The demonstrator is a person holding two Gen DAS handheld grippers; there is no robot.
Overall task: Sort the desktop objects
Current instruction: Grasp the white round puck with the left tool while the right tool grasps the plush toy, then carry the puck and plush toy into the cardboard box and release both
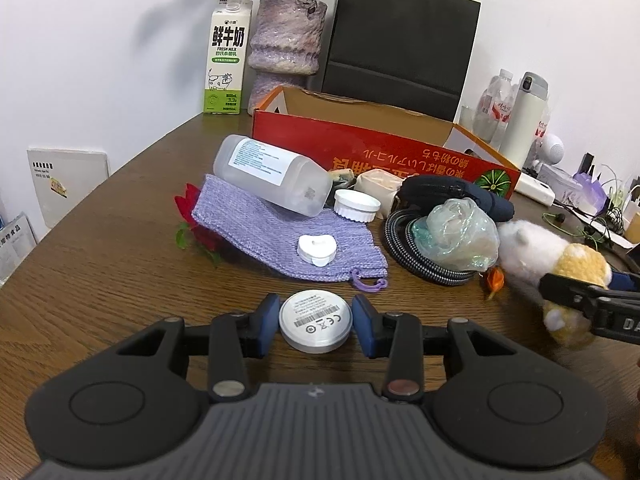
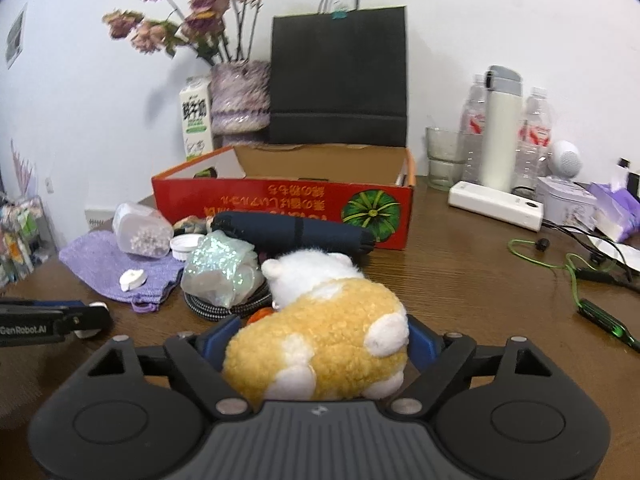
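Two claws work the worktop [image 1: 100, 280]: left claw [image 1: 316, 322] brackets a round disc [image 1: 316, 320], unclosed; right claw [image 2: 316, 344] pinches a plush toy [image 2: 320, 344], likely bound for the red box [image 2: 280, 204].

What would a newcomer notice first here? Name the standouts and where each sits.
The yellow-and-white plush toy fills the foreground, wedged between the fingers of the right gripper. Behind the clutter, the red cardboard box with upside-down print stands open in front of a black paper bag. On the wooden table, the left gripper brackets a round silver disc.
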